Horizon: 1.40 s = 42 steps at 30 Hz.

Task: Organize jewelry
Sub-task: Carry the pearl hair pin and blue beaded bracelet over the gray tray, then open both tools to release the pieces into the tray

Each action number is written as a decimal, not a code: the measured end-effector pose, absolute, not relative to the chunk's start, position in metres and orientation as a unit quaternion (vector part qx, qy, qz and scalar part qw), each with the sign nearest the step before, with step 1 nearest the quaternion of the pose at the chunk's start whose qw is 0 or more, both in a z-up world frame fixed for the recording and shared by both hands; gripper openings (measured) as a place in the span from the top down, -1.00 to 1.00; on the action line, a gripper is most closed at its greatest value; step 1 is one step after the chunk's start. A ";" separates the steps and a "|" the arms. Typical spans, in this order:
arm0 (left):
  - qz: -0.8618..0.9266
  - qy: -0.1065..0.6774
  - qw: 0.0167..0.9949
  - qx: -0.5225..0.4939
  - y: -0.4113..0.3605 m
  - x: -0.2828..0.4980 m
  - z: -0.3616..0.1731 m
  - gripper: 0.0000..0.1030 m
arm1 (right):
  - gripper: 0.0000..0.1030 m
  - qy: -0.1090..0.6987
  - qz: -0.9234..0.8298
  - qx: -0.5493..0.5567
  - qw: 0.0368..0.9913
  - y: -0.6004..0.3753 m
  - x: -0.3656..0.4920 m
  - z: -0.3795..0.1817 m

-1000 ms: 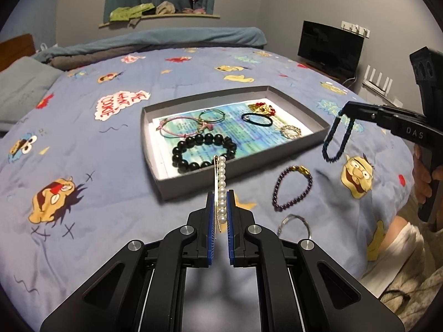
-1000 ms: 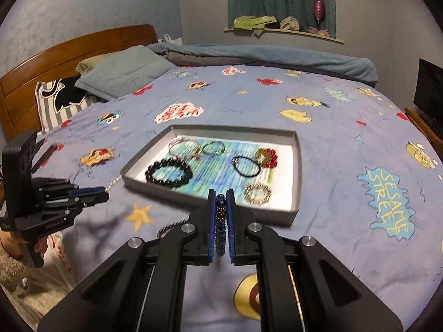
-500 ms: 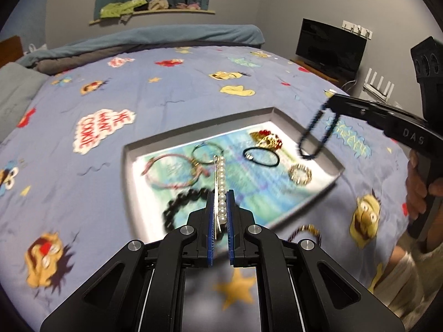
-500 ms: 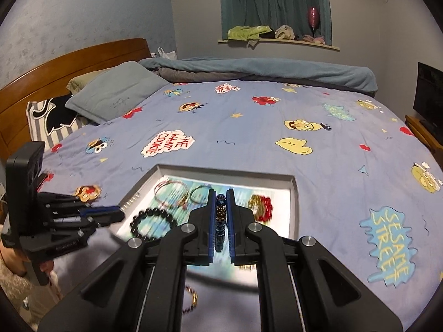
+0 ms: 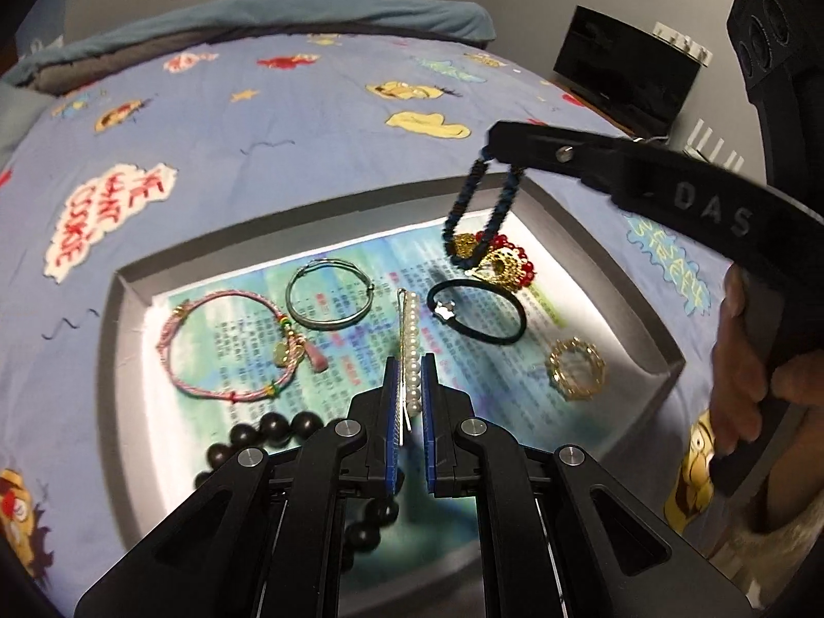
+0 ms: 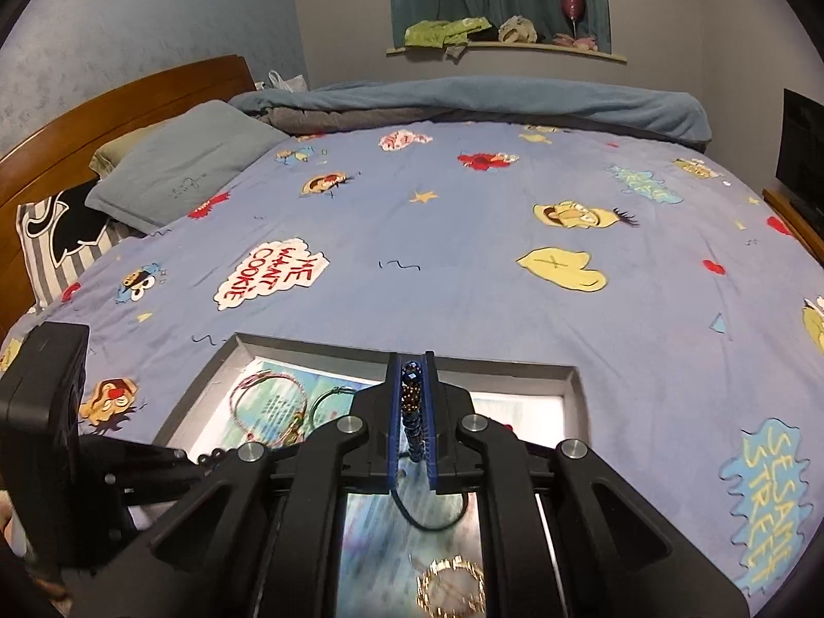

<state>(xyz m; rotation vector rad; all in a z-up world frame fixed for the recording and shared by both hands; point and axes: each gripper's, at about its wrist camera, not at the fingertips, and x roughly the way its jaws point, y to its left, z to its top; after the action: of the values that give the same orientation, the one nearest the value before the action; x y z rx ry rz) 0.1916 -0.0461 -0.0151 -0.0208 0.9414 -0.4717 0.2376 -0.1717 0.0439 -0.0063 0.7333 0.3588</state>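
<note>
Bedroom setup, with a blue cartoon-print bedspread (image 6: pixel 463 268) covering the whole bed and a shallow grey tray (image 5: pixel 607 257) sitting on it, lined with a printed teal sheet. Going left to right inside the tray in the left wrist view: a pink cord bracelet (image 5: pixel 226 345) with a gold charm, a chunky black bead bracelet (image 5: pixel 268 432) at the near edge partly hidden under the gripper, a thin silver bangle (image 5: pixel 329 293), a black hair tie (image 5: pixel 476 311) with a little star, a gold-and-red beaded piece (image 5: pixel 507 262) at the far side, and a small gold ring-shaped bracelet (image 5: pixel 574 368) near the right wall.

Left gripper (image 5: pixel 410 386) is over the middle of the tray, jaws clamped on a pearl hair clip (image 5: pixel 409 340) that sticks out forward, a single row of white pearls on a metal bar. Right gripper (image 6: pixel 410 401) comes in from the right over the far right corner of the tray, pinched on a dark blue beaded bracelet (image 5: pixel 481 211) with a few gold beads, the loop dangling right above the gold-and-red piece.

Wooden headboard and pillows are at far left in the right wrist view, and a black TV (image 5: pixel 625 77) at far right.
</note>
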 end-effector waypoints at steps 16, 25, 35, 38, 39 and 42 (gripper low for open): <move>-0.212 0.475 0.854 -0.004 -0.051 0.213 -0.030 0.83 | 0.86 0.428 0.144 -0.021 0.892 -0.173 0.280 0.004; -0.211 0.477 0.853 0.002 -0.052 0.215 -0.030 0.83 | 0.86 0.461 0.155 -0.003 0.874 -0.174 0.291 -0.007; -0.185 0.466 0.865 -0.002 -0.044 0.215 -0.023 0.42 | 0.31 0.446 0.137 0.026 0.884 -0.194 0.273 0.009; -0.174 0.454 0.874 -0.006 -0.038 0.209 -0.016 0.27 | 0.20 0.438 0.134 0.032 0.888 -0.201 0.258 0.014; -0.171 0.451 0.876 -0.006 -0.036 0.207 -0.013 0.22 | 0.19 0.435 0.133 0.032 0.890 -0.203 0.252 0.017; -0.156 0.442 0.883 -0.004 -0.030 0.202 -0.005 0.14 | 0.12 0.428 0.134 0.030 0.893 -0.207 0.236 0.024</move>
<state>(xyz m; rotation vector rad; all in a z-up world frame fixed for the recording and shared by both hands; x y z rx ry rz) 0.2016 -0.0299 -0.0050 -0.0074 0.9201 -0.3257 0.2355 -0.2072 0.0236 0.0630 0.8881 0.2770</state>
